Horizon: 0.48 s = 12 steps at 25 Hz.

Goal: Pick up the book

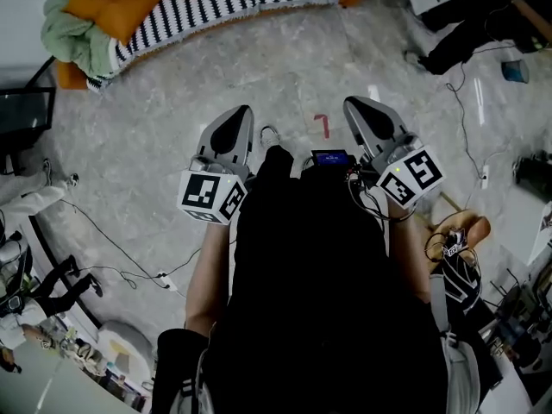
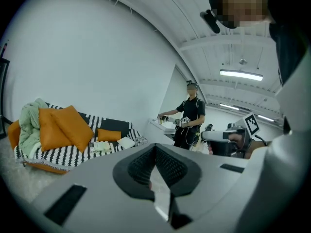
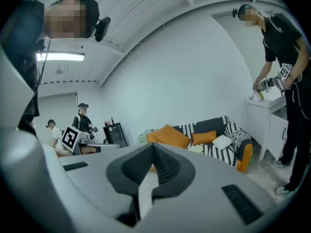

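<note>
Floor: the grey marbled floor [image 1: 172, 84] lies open between the person and the far sofa, with the widest room straight ahead.
Sofa: the black-and-white striped fabric sofa [image 1: 224, 3] runs across the far side, and its front edge sets the limit of any approach.
Cushions: large orange square cushions [image 2: 63, 127] pile up at the sofa's left end.
Left gripper: the grey left gripper [image 2: 155, 147] is held near the body, fingers pressed together on nothing.
Right gripper: the grey right gripper [image 3: 153, 147] is level beside it, its fingers likewise pressed together and empty.
Book: what looks like a pale open book [image 2: 99, 147] lies on the sofa seat right of the cushions, well apart from both grippers.
Cables: thin black cables [image 1: 112, 248] trail along the near left floor.
Risk: fingers left together would only push the book, and a soft seat may let it slide or fold. The cables could catch a foot.
</note>
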Available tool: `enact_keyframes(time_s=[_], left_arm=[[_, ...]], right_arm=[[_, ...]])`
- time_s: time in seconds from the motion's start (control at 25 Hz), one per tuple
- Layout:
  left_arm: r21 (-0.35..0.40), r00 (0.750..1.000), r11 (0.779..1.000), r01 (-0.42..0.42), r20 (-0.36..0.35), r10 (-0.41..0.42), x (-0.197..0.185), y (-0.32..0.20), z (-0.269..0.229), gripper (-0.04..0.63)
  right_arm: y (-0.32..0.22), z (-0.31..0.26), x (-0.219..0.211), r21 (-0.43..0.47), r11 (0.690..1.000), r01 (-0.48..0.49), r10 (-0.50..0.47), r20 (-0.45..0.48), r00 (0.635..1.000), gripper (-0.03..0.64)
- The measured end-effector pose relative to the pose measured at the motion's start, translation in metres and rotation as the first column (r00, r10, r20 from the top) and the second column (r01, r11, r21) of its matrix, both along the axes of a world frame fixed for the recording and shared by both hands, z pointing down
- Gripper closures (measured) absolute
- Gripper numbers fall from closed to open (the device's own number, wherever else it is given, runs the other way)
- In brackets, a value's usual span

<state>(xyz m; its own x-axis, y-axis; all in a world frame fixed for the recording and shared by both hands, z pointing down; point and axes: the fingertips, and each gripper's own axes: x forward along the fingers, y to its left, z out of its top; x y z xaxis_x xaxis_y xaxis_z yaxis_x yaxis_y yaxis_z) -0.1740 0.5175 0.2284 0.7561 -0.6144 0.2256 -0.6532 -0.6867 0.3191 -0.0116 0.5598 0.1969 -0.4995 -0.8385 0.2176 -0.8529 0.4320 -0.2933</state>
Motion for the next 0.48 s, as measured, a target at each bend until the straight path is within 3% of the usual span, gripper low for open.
enact_keyframes(time_s=[0.48], left_arm=[[-0.024,0.999,0.999,-0.037,0.009,0.037,-0.034,-0.05,0.007,0.581]], right_arm=[[-0.041,0.0,-0.03,-0.008,1.0,-0.029,0.029,0.025,0.999,0.6]])
